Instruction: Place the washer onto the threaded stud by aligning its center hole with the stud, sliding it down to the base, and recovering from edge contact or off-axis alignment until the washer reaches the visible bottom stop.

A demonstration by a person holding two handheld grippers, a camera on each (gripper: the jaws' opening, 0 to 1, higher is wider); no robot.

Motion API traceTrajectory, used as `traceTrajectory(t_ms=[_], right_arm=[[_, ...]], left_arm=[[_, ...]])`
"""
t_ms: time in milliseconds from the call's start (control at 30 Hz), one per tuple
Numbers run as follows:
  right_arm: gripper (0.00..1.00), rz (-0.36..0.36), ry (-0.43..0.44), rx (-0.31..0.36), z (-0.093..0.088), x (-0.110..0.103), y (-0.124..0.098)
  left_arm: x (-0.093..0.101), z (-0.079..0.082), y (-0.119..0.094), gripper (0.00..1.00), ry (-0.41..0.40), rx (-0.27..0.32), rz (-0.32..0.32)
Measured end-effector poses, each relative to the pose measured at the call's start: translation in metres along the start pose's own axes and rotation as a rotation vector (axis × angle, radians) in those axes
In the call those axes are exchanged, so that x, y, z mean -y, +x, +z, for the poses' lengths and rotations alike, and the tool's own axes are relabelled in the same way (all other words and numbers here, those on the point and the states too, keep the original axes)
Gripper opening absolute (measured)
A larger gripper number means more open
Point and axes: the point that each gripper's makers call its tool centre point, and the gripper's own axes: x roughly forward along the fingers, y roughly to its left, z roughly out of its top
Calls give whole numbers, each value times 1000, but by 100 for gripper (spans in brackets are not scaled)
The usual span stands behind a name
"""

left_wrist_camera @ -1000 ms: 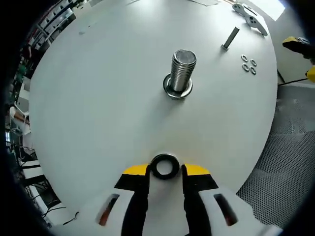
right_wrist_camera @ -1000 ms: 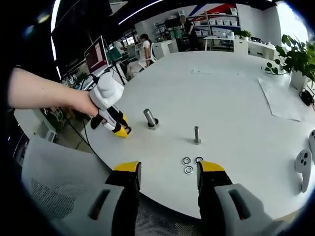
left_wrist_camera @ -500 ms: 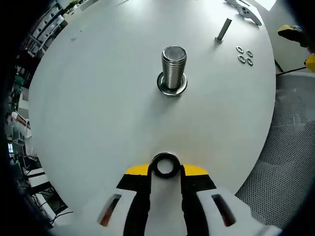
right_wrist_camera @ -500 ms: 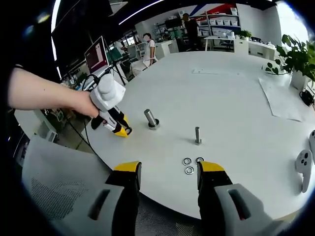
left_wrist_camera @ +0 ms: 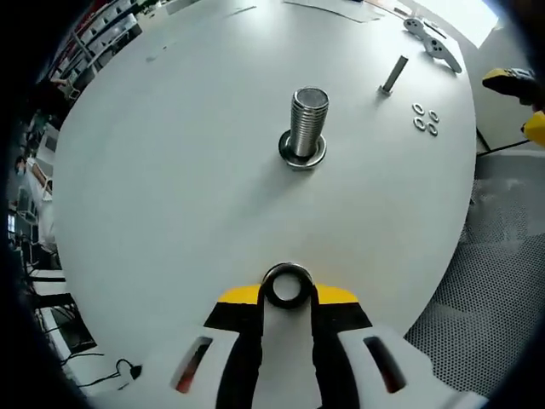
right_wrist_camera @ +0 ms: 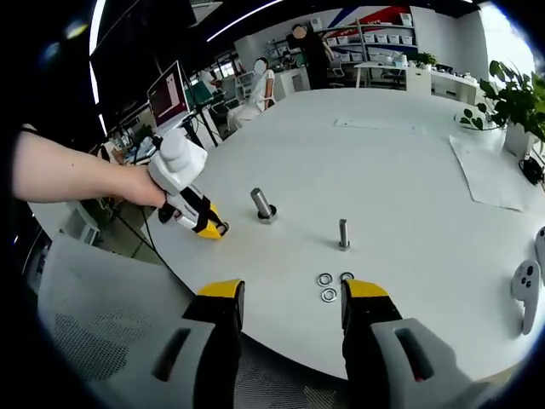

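Round white bench (left_wrist_camera: 170,170); left hand-held gripper (left_wrist_camera: 287,294) clamped on the dark metal ring washer (left_wrist_camera: 286,286), not yet on the stud
Largest to smallest: the bench carries a wide threaded steel stud (left_wrist_camera: 307,122) standing upright on its flat round base collar, well apart from the washer, which is pinched between the yellow-tipped jaws near the bench edge. Right hand-held gripper (right_wrist_camera: 292,300) hangs over the bench edge, jaws apart, nothing between them. A thin steel bolt (right_wrist_camera: 343,234) stands further along the bench; three small silver washers (right_wrist_camera: 329,287) lie clustered just beyond the right jaws. In the right gripper view a person's hand (right_wrist_camera: 136,186) holds the left hand-held gripper just beside the stud
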Motion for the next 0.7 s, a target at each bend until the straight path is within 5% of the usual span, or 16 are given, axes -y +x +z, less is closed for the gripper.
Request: traceTrajectory(t_ms=[200,400,700], right_arm=[[48,-2,-4,-2,-1,0,-1],[48,-1,-8,-4,-1,-1,-1],[48,3,-11,-6,-1,-2,0]], left_arm=[[1,12,-13,19,-8,56,-1],[7,50,-42,19,63,154,16],[11,92,-63,19,133,205,24]])
